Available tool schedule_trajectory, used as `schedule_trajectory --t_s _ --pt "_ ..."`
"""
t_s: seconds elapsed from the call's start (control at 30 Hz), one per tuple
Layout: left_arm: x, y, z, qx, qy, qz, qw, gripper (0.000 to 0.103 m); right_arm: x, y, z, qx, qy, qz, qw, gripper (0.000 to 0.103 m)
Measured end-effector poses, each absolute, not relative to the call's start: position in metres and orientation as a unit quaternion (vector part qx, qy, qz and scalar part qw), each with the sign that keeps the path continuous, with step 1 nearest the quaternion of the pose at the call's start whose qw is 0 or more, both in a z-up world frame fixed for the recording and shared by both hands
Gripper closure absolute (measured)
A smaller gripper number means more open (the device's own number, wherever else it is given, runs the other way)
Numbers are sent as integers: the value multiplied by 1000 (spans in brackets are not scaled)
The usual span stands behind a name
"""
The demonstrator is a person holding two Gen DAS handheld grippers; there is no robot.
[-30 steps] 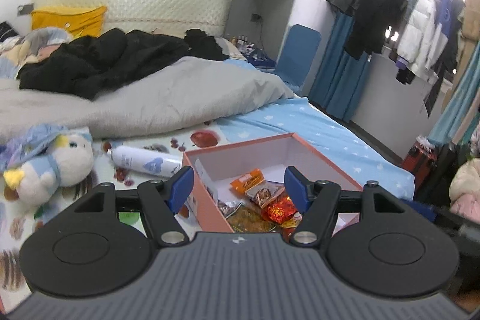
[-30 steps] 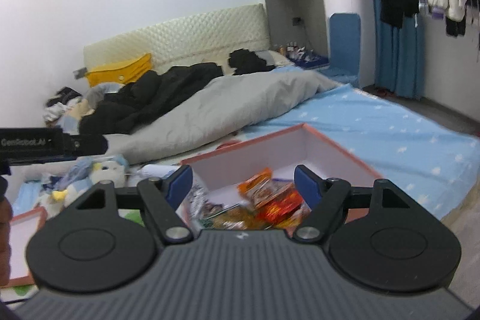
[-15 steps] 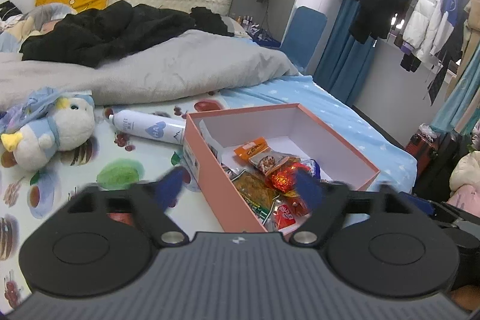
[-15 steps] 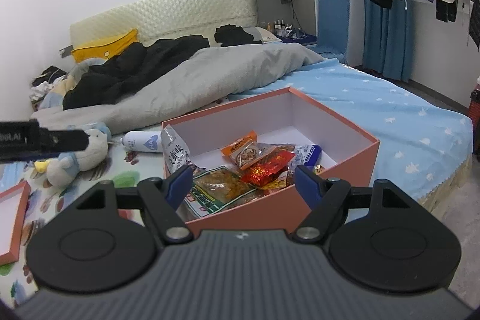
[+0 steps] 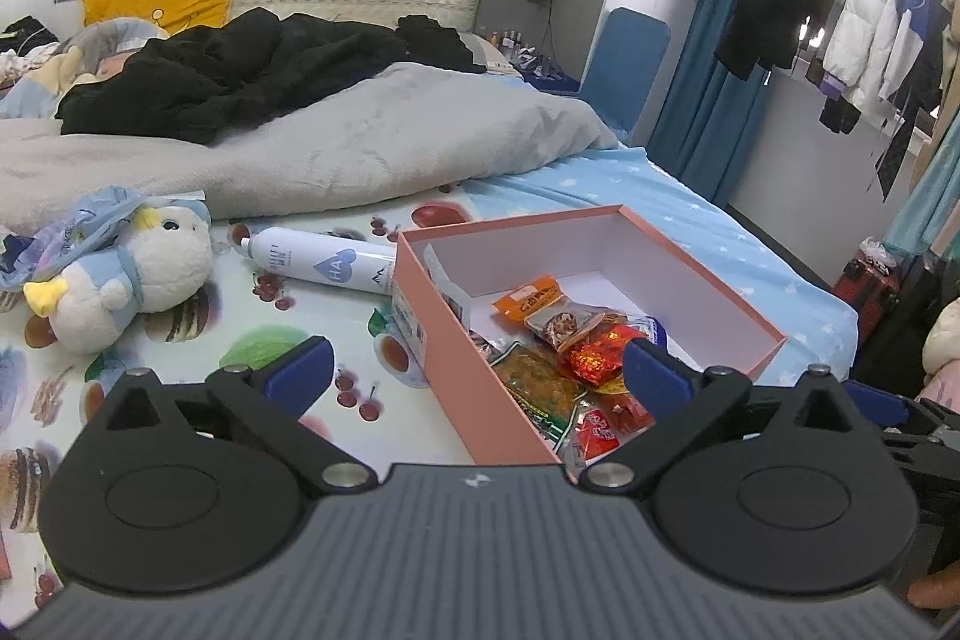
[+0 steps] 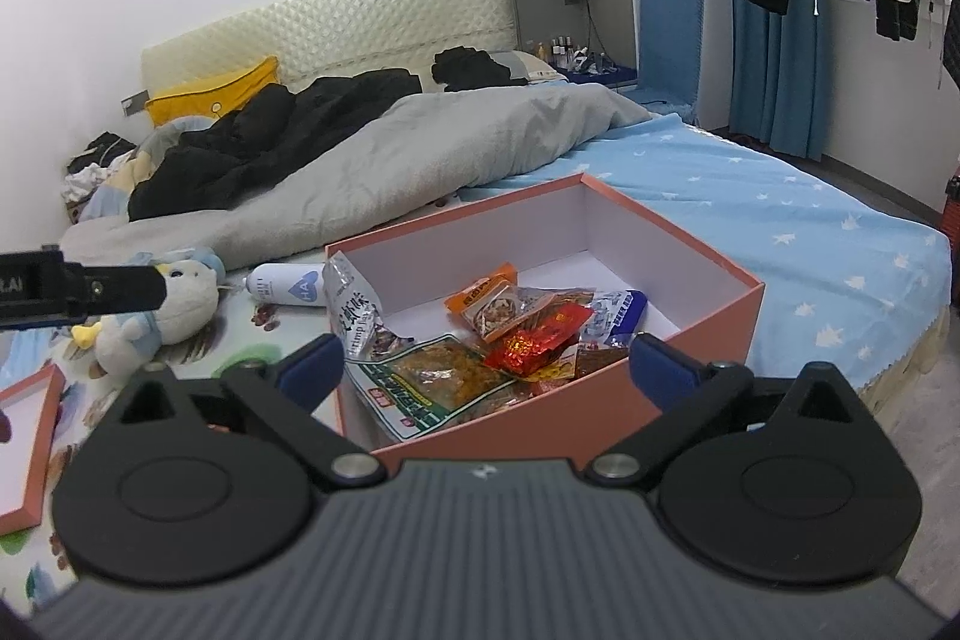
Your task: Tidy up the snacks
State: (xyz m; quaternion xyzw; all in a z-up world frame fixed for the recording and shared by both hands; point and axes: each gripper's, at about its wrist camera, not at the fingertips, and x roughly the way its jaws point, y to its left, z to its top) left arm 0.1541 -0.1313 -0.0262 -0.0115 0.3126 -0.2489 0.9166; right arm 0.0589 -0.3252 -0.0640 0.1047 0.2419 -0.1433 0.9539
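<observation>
Both grippers hover just short of an open salmon-pink cardboard box (image 6: 600,418) that sits on the bed's fruit-print sheet (image 5: 252,352). The left gripper (image 5: 474,370) has its blue-padded jaws opening to their widest with nothing between them; seen from its wrist camera, the box's near long wall runs up the gap from about 6 o'clock toward 12. The right gripper (image 6: 486,364) is opening too, equally empty, and looks straight over the box's near corner.

The snacks are already inside, heaped against the near end. A large green-edged packet of shredded dried food (image 6: 444,376) lies lowest, a red foil packet (image 6: 534,340) sits on it, an orange packet (image 6: 486,292) rests at about 12 o'clock of the heap, a blue-and-white wrapper (image 6: 618,310) lies at 3 o'clock, and a silver bag (image 6: 351,310) leans against the left wall. The far half of the box floor is bare.

Off to 9 o'clock lie a white spray can (image 5: 324,268), touching the box's outer wall, and a plush duck (image 5: 120,280). The box lid (image 6: 30,454) rests at the lower left of the right camera's view.

This reads as the approach step — nothing has been picked. The next move likely calls for choosing one packet, probably the red one on top, lowering an open gripper over the wall without catching the rim, and closing gently on crinkly foil that may slip.
</observation>
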Motion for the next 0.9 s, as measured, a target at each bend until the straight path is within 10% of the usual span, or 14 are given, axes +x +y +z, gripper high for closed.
schedule_trajectory --t_s 0.9 --pt "155 -131 -26 -7 319 -230 919 0 62 -329 -64 107 244 -150 952 0"
